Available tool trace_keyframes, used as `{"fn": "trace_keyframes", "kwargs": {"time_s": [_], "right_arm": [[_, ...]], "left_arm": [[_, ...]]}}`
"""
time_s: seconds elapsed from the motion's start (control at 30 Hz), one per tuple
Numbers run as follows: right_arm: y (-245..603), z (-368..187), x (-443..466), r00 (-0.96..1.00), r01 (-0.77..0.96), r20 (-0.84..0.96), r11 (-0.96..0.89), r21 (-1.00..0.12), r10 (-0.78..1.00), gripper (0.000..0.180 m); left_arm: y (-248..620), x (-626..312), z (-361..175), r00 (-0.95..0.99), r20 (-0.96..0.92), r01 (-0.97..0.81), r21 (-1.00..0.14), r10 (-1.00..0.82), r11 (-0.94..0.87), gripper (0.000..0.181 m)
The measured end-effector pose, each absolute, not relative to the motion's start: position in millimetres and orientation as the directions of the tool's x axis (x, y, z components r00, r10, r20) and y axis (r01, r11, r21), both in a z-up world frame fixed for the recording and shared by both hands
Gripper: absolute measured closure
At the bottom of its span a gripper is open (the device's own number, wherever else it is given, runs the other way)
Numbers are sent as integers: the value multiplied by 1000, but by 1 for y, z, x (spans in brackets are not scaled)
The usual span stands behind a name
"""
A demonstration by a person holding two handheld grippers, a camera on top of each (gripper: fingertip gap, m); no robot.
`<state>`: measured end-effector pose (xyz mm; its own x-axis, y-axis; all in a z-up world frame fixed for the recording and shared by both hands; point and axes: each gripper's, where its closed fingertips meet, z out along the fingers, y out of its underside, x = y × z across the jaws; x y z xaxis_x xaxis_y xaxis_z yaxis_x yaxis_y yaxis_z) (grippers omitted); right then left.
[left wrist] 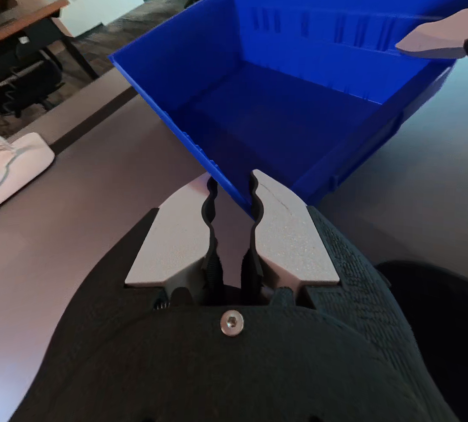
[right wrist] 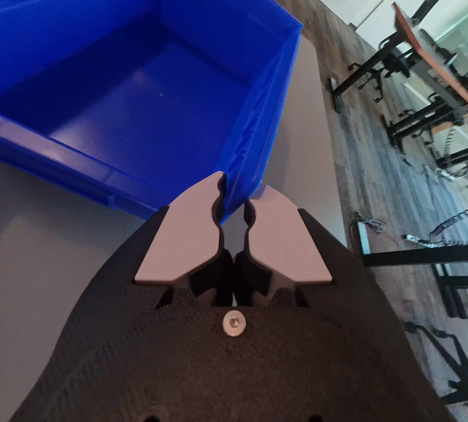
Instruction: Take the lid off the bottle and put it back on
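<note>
No bottle or lid shows in either view. A blue plastic bin stands open and empty on the grey table. My left gripper straddles the bin's near left wall at its front corner, its jaws closed on the wall's rim. My right gripper is closed on the bin's right wall at the near right corner. One fingertip of the right gripper also shows in the left wrist view, over the bin's right side.
A white soft object lies on the table at the far left. The table edge runs close to the right of the bin, with wood floor beyond. Desks and office chairs stand farther off. Tip to tip, the grippers are about 20 cm apart.
</note>
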<state>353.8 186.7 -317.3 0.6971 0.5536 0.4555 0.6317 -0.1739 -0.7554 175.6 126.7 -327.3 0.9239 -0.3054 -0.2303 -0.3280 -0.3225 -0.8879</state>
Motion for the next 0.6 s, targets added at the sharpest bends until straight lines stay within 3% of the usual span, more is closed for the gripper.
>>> {"fn": "trace_keyframes", "kwargs": {"time_s": [0.07,0.13,0.2,0.27,0.33,0.43,0.6], "right_arm": [[188,-330,357,713,604,399,-215,-767,577,169],[190,-339,360,733,575,352,-252,-778,583,165],[192,-338,362,744,564,351,-254,-786,568,128],[194,-325,363,772,532,343,-249,-809,536,96],[189,-301,351,792,478,321,-199,-855,520,79],[167,-268,303,756,393,279,-69,-917,592,77],[119,-288,198,550,443,202,-78,-893,810,74]], "left_arm": [[126,178,-331,918,-218,-330,-884,-332,-332,152],[121,168,-320,926,-233,-321,-899,-297,-296,128],[108,149,-302,932,-251,-315,-917,-260,-244,105],[84,118,-276,948,-255,-289,-940,-191,-182,104],[48,66,-244,963,-265,-269,-958,-51,-96,104],[-22,-39,-217,926,-287,-275,-958,245,-84,104],[-144,-185,-257,710,-443,-262,-888,548,-379,104]]}}
